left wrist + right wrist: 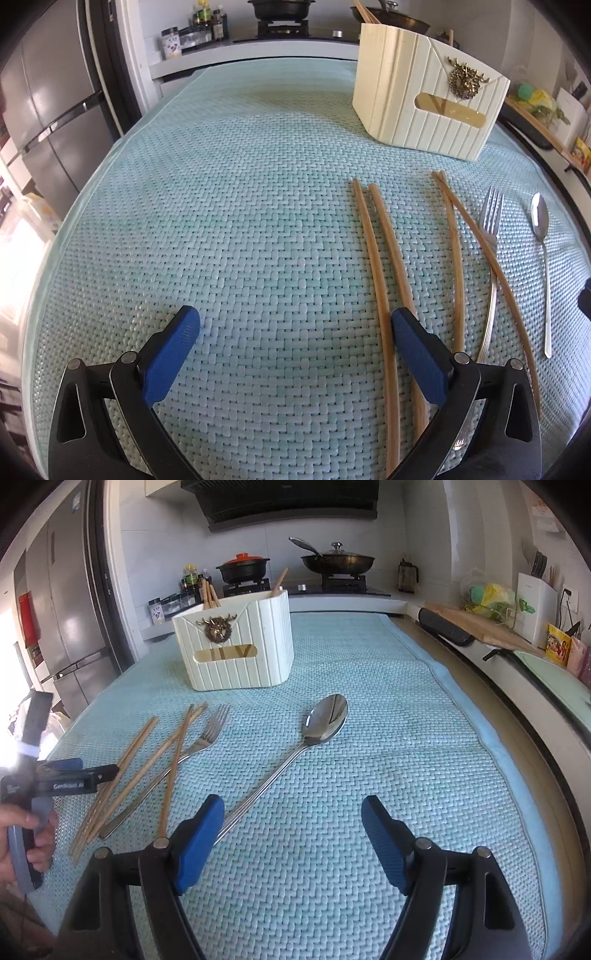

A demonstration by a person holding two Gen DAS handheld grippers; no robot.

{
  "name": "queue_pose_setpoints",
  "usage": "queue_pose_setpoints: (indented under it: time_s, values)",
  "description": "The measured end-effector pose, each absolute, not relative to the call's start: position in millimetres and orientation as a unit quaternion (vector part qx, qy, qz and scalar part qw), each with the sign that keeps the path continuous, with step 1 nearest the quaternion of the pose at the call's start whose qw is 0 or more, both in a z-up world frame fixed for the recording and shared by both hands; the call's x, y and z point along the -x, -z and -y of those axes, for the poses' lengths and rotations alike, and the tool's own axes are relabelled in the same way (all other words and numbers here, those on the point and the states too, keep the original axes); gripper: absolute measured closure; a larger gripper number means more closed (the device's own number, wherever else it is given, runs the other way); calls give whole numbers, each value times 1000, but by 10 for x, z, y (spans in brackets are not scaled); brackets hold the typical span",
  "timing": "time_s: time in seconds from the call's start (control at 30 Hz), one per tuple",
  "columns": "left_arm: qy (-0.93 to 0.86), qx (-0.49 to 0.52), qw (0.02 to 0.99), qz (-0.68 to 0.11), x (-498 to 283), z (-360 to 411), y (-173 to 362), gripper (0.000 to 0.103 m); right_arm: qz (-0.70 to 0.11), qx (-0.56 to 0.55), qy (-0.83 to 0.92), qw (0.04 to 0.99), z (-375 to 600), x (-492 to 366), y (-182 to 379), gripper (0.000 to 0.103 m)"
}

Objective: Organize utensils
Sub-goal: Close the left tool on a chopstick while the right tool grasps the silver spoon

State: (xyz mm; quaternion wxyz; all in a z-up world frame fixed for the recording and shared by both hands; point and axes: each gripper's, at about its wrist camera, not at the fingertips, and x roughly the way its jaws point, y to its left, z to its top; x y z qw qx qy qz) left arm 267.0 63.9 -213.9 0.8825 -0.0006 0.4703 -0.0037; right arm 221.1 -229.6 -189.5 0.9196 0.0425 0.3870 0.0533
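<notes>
A cream utensil holder (428,96) (236,646) stands at the back of the woven green mat, with some chopsticks (208,592) standing in it. Several wooden chopsticks (380,280) (129,768) lie loose on the mat, with a fork (489,236) (207,734) under one of them and a spoon (541,236) (317,727) to their right. My left gripper (295,325) is open and empty, its right finger over the leftmost chopsticks. My right gripper (293,812) is open and empty, its left finger beside the spoon's handle end.
The green mat (221,221) covers the counter. A stove with a black pot (242,568) and a pan (338,561) lies behind. A fridge (74,620) stands at left. A cutting board (480,626) and a sink edge run along the right.
</notes>
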Motion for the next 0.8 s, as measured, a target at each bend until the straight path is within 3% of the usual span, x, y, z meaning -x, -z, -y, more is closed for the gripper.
queue_pose_setpoints:
  time_s: [0.2,0.37,0.8]
  values:
    - [7,-2,883,-469,-2622,-633,2147,0,-442,-31,-61,894,2127,-2769,2151,25]
    - [13,-4,882,-471,-2612,-653,2146,0,-450,30,-52,891,2187,-2741,2164,40]
    - [44,-22,872,-487,-2901,-506,2138,1,-459,36,-59,886,2491,-2853,2164,38]
